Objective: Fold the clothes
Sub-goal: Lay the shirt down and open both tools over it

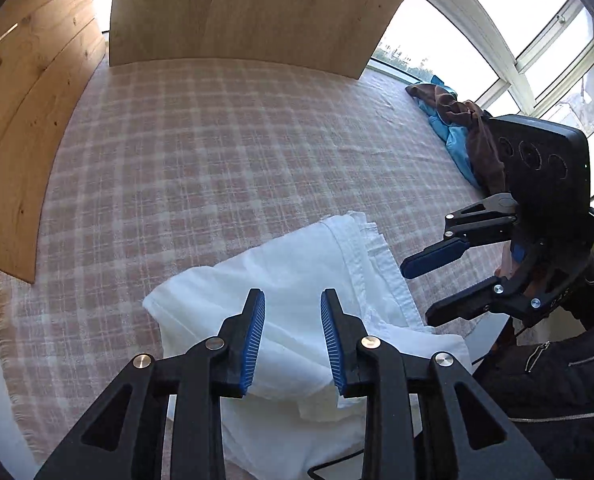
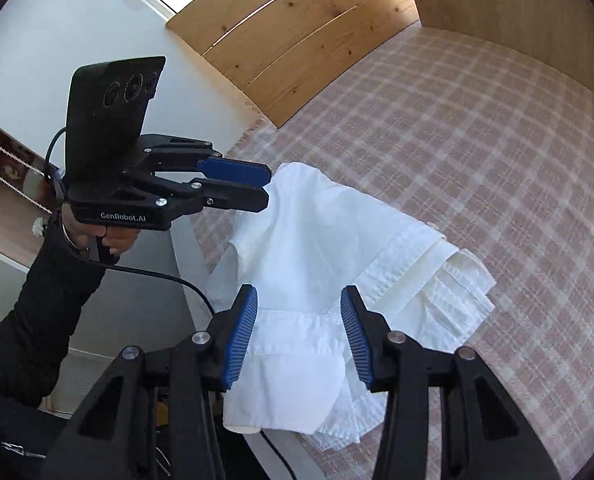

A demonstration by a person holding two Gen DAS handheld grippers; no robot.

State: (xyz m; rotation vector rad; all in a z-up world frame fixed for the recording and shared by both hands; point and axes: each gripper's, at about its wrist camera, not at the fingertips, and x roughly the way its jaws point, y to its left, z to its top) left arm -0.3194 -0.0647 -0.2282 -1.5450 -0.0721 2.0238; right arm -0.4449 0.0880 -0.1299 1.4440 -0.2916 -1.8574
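Cloth first, from your left wrist view: the white garment [image 1: 297, 280] lies rumpled and partly folded on the pink checked bed cover [image 1: 217, 140], near its front edge. Your left claw [image 1: 292, 338] hangs just above it with a narrow gap between the blue pads [image 1: 255, 336], and nothing is pinched between them. Off to the right your right claw [image 1: 429, 284] is apart from the garment's edge, jaws parted and empty. A heap of brown and blue clothes [image 1: 463, 132] sits by the window [image 1: 497, 32], well away.

From your right wrist view, the right claw [image 2: 297, 334] stands parted over the garment's [image 2: 337, 240] near end, pads [image 2: 241, 332] clear of the fabric. Your left claw [image 2: 257, 184] is at the left, beside the garment's far corner, holding nothing. Wooden boards [image 2: 297, 32] rise behind the bed.
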